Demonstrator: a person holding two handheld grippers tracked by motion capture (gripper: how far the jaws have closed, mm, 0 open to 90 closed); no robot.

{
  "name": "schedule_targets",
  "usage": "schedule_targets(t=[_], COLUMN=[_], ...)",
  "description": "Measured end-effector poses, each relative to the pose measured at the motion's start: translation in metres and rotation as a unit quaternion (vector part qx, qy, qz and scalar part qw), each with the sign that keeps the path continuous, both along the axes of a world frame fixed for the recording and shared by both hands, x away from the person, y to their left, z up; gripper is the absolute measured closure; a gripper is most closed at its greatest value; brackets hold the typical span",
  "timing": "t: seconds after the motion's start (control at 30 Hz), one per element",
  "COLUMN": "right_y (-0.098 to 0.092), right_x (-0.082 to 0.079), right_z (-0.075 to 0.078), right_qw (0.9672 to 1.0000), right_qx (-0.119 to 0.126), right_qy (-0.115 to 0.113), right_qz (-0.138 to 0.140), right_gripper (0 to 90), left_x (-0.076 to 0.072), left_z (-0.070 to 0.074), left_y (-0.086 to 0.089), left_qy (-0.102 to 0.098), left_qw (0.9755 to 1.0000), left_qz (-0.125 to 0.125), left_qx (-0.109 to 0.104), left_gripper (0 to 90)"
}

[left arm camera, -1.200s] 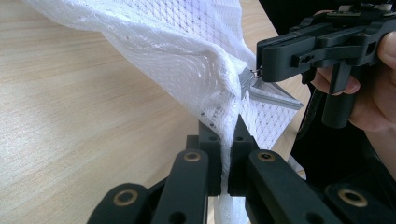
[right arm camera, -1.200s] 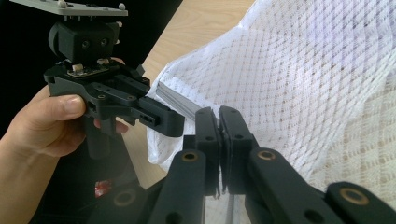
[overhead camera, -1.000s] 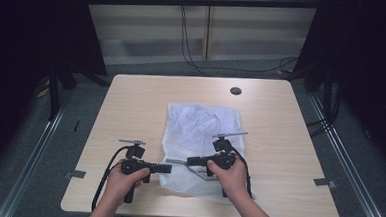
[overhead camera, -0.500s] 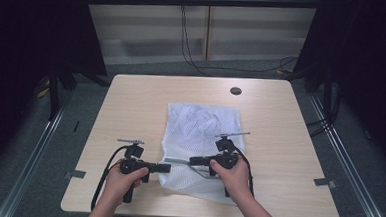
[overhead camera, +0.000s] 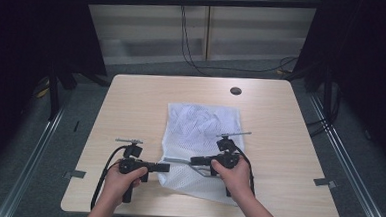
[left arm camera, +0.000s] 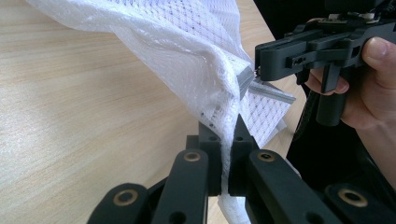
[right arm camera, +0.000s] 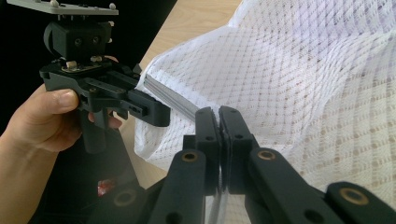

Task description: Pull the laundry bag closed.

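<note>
Near the tabletop's front edge, a soft, light white mesh laundry bag lies limp, both the left gripper and right gripper clamped on its hem, the sensible hold.

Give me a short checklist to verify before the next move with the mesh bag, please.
1. Left gripper shut on the mesh bag: ok, the mesh is pinched between its jaws.
2. Right gripper shut on the bag's edge: ok, jaws closed on fabric.
3. Both grips at the near-left edge, close together: ok.
4. Rest of the bag lies on the table: ok.
5. Bag's opening found: cannot tell.
6. Anything inside the bag: cannot tell.
</note>
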State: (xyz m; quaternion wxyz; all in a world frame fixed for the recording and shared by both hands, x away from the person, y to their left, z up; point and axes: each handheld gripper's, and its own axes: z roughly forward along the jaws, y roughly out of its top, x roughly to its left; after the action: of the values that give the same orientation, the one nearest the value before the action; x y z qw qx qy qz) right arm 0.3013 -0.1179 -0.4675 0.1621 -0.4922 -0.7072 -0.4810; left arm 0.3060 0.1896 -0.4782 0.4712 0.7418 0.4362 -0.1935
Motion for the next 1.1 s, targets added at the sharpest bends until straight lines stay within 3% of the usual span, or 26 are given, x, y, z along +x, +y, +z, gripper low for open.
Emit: schedule_targets(t=[1.1], right_y=[-0.016], right_x=[0.003], right_z=[0.002], right_qw=[0.9999], right_qx=[-0.004], right_qy=[0.002], right_qz=[-0.010], right_gripper=[87.1], left_x=[0.003], left_z=[0.003], left_y=[0.011], left_qy=[-0.003], left_qw=[0.9999], left_qz=[0.013], left_qx=[0.001], left_gripper=[88.2])
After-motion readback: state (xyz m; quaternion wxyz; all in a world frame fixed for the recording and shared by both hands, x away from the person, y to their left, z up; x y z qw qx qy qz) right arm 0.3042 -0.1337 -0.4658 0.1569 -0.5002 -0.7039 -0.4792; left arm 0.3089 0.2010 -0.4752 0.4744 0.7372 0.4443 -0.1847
